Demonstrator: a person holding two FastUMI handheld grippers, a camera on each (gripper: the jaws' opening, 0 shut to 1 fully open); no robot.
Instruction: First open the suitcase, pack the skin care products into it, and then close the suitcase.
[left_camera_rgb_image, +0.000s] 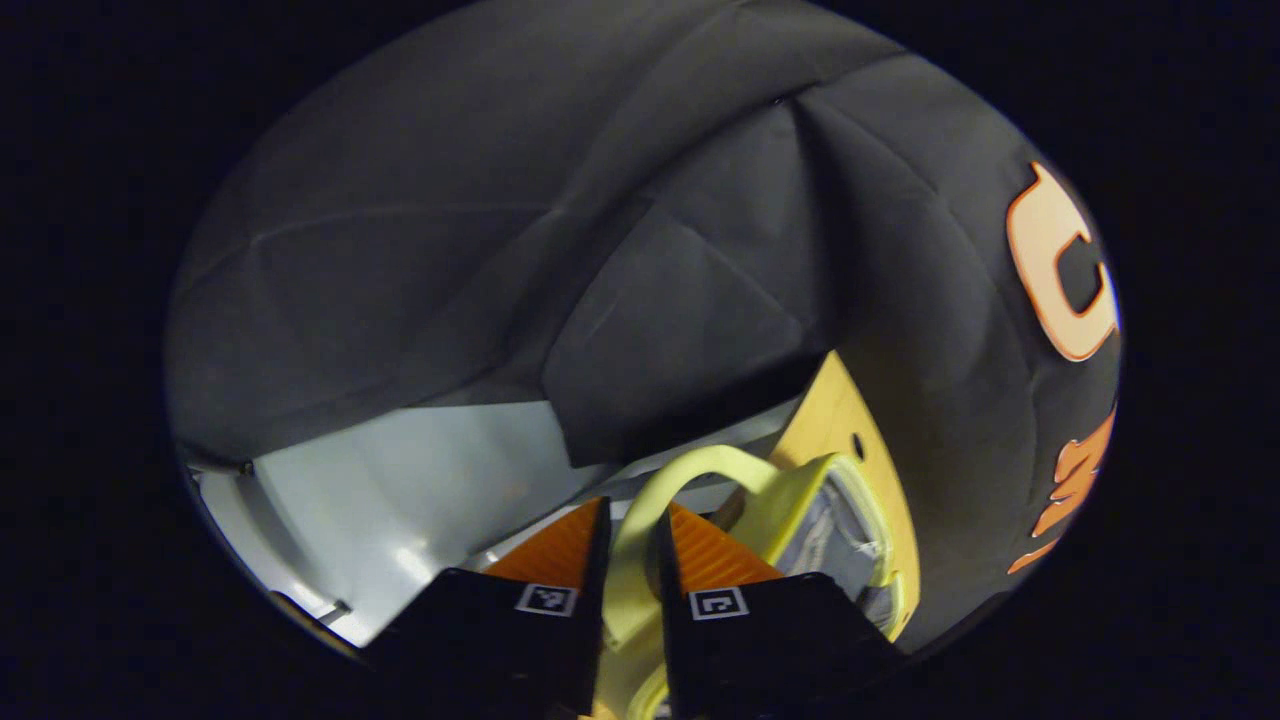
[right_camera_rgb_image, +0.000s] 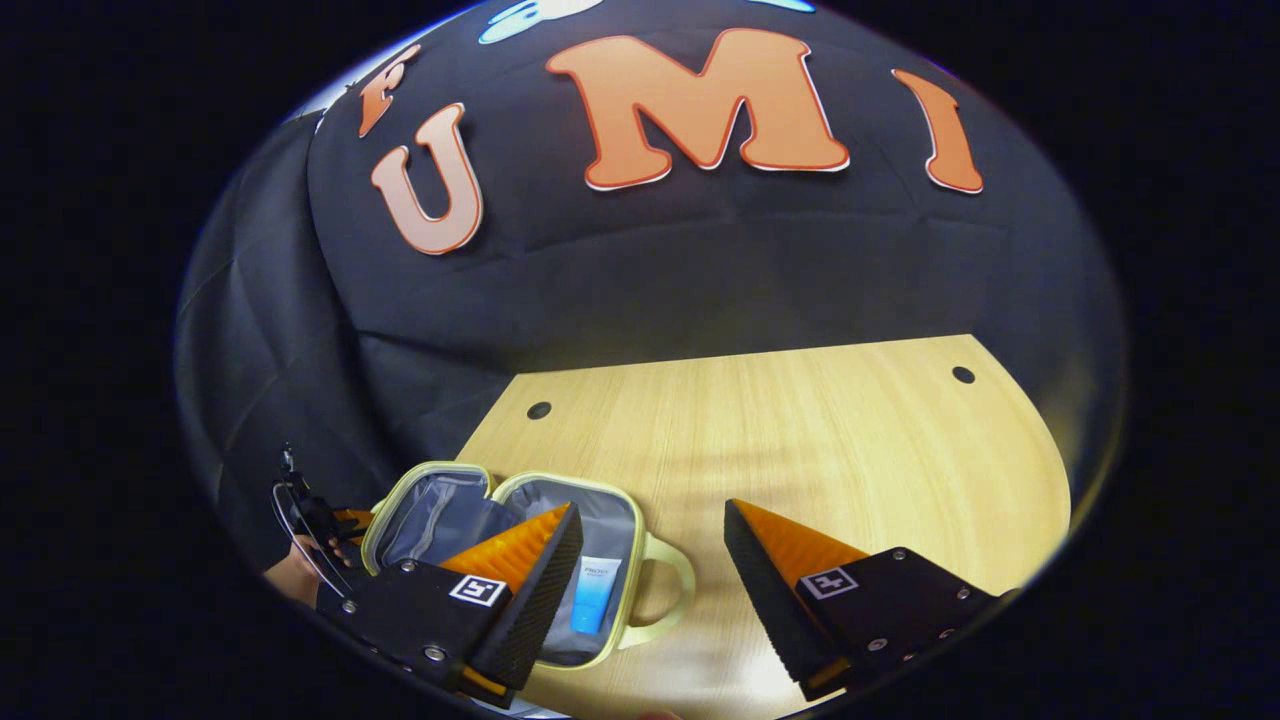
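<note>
Suitcase, small and pale yellow-green, lies open on the wooden table, both halves flat and the grey lining up. In the right gripper view a blue tube of skin care product lies already in the half that has a handle on its outer edge, with its long axis running away from the camera, about parallel to the hinge line.

Nearest in the left gripper view, the left gripper has its two fingers close together on the thin yellow handle loop of the other half; both pads seem to press on it, so I judge it is clamped on this handle. In the right gripper view this same gripper and the hand that holds it are at the far left edge of the case.

The right gripper hangs above the table with its fingers wide apart and nothing between them. The case lies to the left of its jaws and a little below.

The coming step is, I think, to close the case. The half held by the left gripper must swing over the hinge toward the half with the tube. The left hand is the nearer one for this. Farther behind stands the black cloth wall.
</note>
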